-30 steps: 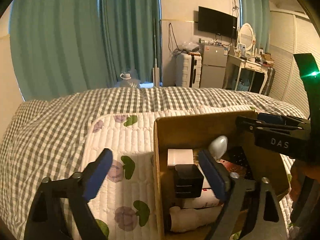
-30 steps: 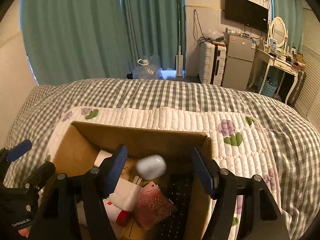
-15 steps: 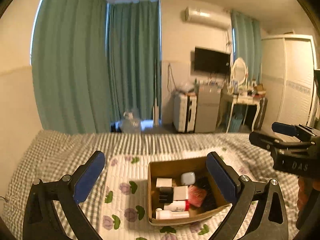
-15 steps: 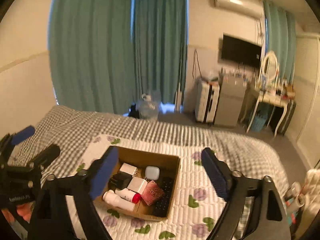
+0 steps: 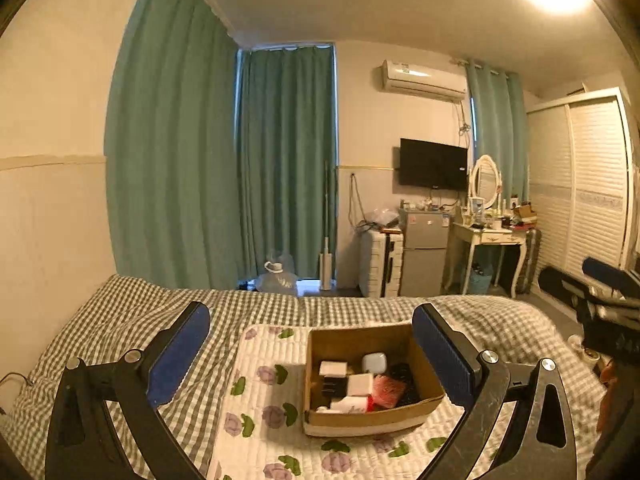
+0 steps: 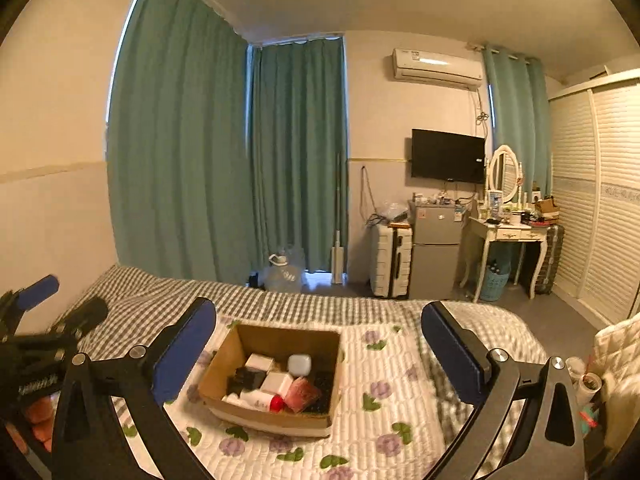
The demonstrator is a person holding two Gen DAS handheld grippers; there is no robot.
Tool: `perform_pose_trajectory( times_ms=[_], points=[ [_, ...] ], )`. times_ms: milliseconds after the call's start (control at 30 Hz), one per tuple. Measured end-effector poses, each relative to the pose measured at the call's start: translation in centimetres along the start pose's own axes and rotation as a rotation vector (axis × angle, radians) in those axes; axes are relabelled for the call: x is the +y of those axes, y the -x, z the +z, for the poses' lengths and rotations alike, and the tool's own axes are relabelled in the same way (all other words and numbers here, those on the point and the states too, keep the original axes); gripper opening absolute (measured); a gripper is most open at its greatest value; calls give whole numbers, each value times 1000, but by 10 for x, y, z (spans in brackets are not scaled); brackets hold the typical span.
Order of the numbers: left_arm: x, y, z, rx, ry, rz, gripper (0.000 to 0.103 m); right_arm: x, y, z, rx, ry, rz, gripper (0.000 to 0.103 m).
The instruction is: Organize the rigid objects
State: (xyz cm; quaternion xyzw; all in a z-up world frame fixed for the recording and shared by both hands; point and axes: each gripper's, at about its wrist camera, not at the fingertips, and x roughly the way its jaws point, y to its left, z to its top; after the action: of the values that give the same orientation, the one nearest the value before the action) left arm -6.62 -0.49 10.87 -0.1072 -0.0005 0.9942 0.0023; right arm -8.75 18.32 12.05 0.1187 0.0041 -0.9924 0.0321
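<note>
A cardboard box (image 5: 427, 368) sits on a floral quilted mat (image 5: 264, 400) on the bed; it also shows in the right wrist view (image 6: 224, 356). It holds several small items: a white box (image 5: 333, 369), a pale blue case (image 5: 375, 362), a black item (image 5: 333, 387), a white bottle with red cap (image 5: 352, 404) and a pink pouch (image 5: 389, 390). My left gripper (image 5: 312, 356) is open and empty, high above and back from the box. My right gripper (image 6: 320, 356) is open and empty, also raised well back.
The bed has a grey checked cover (image 5: 120, 320). Beyond its far edge stand teal curtains (image 5: 280, 160), a water jug (image 5: 278, 276), a white suitcase (image 5: 380, 262), a small fridge (image 5: 424, 252) and a dressing table (image 5: 492, 240). A wardrobe (image 6: 600, 200) is at the right.
Both grippers have pulled up and back from right over the box to high above the bed. The box now looks small and far. Both stay open and empty.
</note>
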Motion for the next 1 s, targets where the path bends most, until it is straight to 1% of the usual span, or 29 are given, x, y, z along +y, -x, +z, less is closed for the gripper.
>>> perform_pose_trajectory(
  times_ms=[100, 200, 267, 333, 400, 600, 1000],
  points=[
    [1, -11, -25, 14, -8, 39, 103, 2, -18, -39, 27, 20, -45, 103],
    [0, -29, -52, 75, -22, 27, 103, 0, -42, -71, 75, -2, -26, 103],
    [-2, -36, -64, 91, -43, 37, 103, -1, -57, -87, 111, -13, -19, 103],
    [-2, -42, -75, 107, -51, 40, 103, -3, -66, -97, 127, -19, -22, 103],
    [0, -47, -79, 130, -38, 27, 103, -3, -71, -102, 135, -9, -33, 103],
    [3, -53, -90, 156, -32, 17, 103, -3, -73, -110, 146, -14, -36, 103],
    [-2, -53, -94, 165, -27, 1, 103, 1, -74, -112, 169, -3, -25, 103]
  ],
)
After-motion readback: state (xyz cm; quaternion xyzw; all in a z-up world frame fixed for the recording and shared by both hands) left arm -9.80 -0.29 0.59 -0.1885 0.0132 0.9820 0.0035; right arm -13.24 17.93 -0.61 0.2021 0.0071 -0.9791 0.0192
